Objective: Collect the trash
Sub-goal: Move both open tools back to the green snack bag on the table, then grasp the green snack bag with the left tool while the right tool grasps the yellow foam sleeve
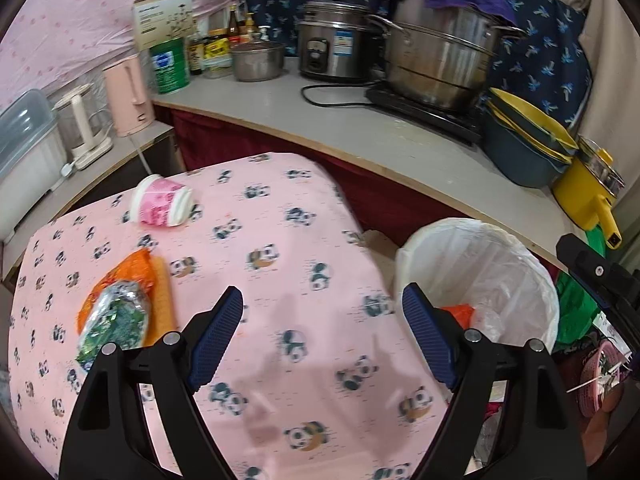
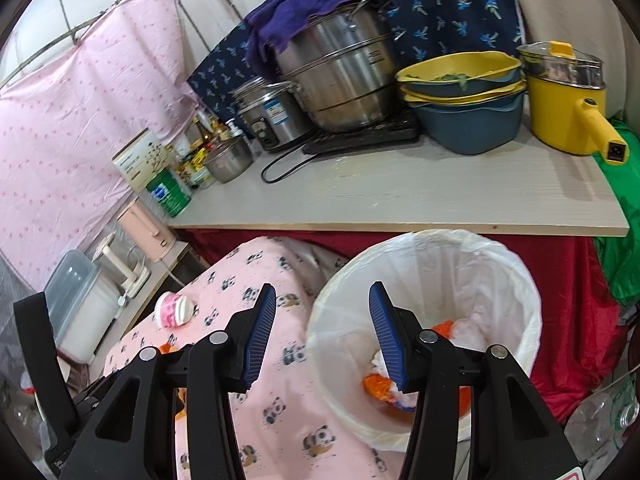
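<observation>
A pink panda-print table [image 1: 280, 240] holds a tipped pink-and-white cup [image 1: 160, 204] at its far left and an orange wrapper [image 1: 132, 276] with a green foil packet [image 1: 116, 320] on it at the left. My left gripper [image 1: 322, 308] is open and empty above the table, right of the wrappers. A white-lined trash bin [image 1: 480, 264] stands off the table's right side. In the right wrist view my right gripper [image 2: 322, 304] is open and empty over the bin's near left rim [image 2: 332, 292]. Orange and white trash [image 2: 380, 388] lies in the bin. The cup [image 2: 174, 310] shows at the left.
A grey counter [image 2: 400, 192] behind the bin carries a steel steamer pot [image 2: 340, 76], a rice cooker [image 1: 332, 44], stacked yellow-and-blue bowls [image 2: 464, 92], a yellow pan [image 2: 568, 108], jars and a green tin [image 1: 170, 64]. A pink kettle [image 1: 128, 96] stands at the left.
</observation>
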Available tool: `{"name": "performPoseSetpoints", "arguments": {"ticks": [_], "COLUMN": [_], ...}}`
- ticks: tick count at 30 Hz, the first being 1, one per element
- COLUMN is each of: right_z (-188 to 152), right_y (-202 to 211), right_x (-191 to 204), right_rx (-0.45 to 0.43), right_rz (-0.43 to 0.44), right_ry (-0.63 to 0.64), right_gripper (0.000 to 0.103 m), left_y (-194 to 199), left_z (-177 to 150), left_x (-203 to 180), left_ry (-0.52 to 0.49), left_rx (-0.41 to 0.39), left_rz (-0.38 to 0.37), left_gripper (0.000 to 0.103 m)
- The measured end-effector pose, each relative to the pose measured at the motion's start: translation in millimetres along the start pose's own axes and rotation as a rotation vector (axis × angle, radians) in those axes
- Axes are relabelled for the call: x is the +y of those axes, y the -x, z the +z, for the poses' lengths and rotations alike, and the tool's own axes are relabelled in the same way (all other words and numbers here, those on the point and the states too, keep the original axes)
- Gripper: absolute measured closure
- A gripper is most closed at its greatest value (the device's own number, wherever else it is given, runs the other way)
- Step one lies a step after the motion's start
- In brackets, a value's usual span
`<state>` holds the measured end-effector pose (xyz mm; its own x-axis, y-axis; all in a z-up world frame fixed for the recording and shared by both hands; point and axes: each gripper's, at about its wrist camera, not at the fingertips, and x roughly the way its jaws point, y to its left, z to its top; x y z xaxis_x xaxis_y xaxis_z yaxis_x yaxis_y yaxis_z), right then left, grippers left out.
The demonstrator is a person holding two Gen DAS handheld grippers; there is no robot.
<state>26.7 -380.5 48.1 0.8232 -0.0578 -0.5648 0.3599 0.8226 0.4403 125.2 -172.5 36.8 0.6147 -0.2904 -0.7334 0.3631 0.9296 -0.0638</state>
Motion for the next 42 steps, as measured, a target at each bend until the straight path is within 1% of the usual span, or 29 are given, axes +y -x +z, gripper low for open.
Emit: {"name": "performPoseSetpoints", "arguments": {"ticks": [13,18,21,25,30,40,42], "right_z": [-45,-69,-85,-103,-124,-157,-159], "right_y": [-32,-47,-56,-72,-92,-133,-139], "right_x": [91,128,148,169,186,205,206], "right_rx": [0.119,0.17,0.203,0.246,0.299,0.392,0.405], "right_rz": [0.098,0.133,0.15,0.162,0.168,0.16,0.158], "right_ry": [0.128,0.179,0.207,0.239,0.268,0.314,0.316], "right_gripper": [0.055,0.055,0.055,0.055,0.055,0.055,0.057], "left_y": [8,9,9,4,-6,-33,-38], "left_z": [-27,-40,-48,-59,-71,-81,-82], "left_x": [120,158,179,200,222,241,242], "left_ry": [0.159,0.203,0.227,0.247,0.282,0.314,0.321], "left_rx": [0.031,0.047,0.058,0.085,0.119,0.168,0.172], "left_rz": [0.124,0.163,0.182,0.203,0.203,0.181,0.167], "left_gripper": [0.021,0.02,0.018,0.017,0.017,0.018,0.018]}}
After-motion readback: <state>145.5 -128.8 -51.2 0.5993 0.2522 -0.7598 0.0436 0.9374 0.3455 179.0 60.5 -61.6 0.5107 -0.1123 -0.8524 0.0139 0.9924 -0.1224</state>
